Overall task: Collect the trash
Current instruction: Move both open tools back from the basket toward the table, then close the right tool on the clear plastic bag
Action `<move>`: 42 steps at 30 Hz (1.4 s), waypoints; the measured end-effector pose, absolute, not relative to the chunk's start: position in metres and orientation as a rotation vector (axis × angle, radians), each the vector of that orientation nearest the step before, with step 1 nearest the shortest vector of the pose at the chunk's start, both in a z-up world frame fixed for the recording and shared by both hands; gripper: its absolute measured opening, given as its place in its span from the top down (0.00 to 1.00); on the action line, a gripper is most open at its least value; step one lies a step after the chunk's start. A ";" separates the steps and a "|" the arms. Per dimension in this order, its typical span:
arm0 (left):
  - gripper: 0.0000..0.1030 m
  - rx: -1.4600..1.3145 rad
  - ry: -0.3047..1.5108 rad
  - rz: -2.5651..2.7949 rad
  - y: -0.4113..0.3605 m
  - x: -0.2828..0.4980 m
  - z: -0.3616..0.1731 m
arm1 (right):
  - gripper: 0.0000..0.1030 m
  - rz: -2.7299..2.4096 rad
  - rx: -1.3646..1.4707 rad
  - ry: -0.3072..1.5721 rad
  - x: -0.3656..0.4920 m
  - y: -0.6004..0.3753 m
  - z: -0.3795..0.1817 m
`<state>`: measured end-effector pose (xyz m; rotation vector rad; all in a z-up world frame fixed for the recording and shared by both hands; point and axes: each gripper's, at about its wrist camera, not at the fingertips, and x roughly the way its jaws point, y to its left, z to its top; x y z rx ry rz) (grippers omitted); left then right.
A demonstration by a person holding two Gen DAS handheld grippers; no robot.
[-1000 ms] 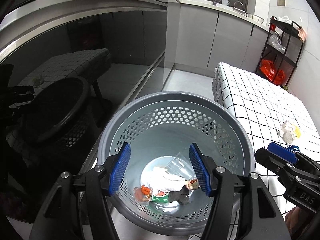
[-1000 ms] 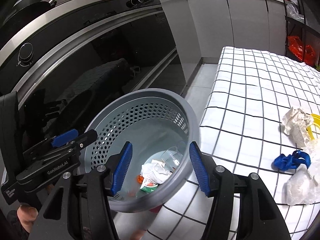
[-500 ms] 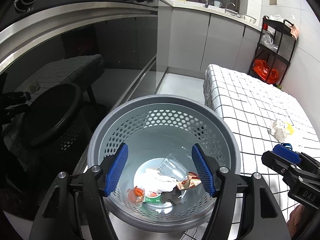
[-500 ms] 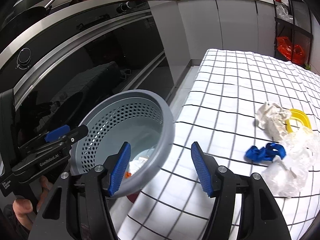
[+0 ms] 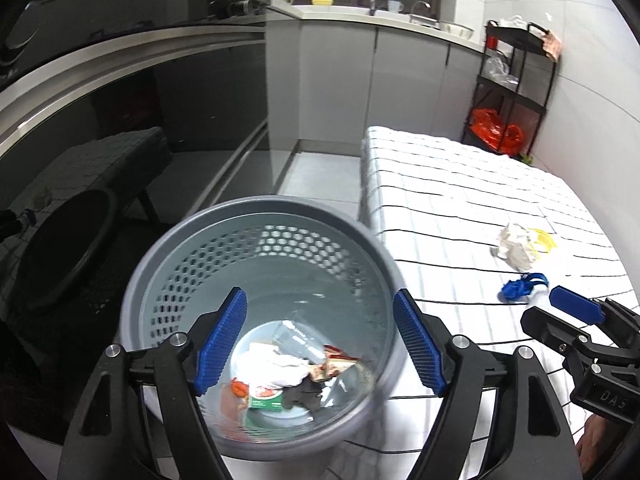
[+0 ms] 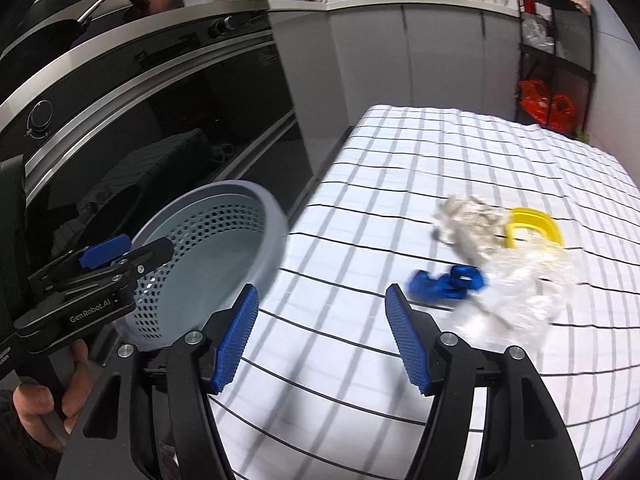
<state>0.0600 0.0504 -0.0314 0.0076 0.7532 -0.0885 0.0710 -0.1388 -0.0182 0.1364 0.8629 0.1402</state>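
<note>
Left view: left gripper is hanging over the bin, fingers spread wide and empty, likely lined up for dropping. Bin is sitting off the table edge, so scraps are falling straight in; wrappers are lying at its bottom.

Right view: right gripper is facing the table, fingers wide apart, nothing held. Blue scrap, paper wad, clear plastic and yellow ring are lying clustered ahead, the blue scrap nearest.

Both tools are black plastic with silver screws at the joints. The left gripper and the right gripper carry ribbed blue pads. White "GenRobot.AI" lettering marks one body; a bare-skinned hand shows.
</note>
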 end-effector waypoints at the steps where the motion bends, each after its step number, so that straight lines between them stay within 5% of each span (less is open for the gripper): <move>1: 0.26 0.006 0.751 -0.101 0.045 0.059 -0.031 | 0.37 0.126 0.139 0.861 0.068 -0.146 -0.018; 17: 0.19 0.050 0.754 -0.255 -0.037 0.049 -0.037 | 0.36 -0.064 0.224 0.904 0.037 -0.246 -0.035; 42: 0.19 0.059 0.810 -0.267 -0.056 0.062 -0.056 | 0.37 -0.026 0.224 0.976 0.082 -0.231 -0.067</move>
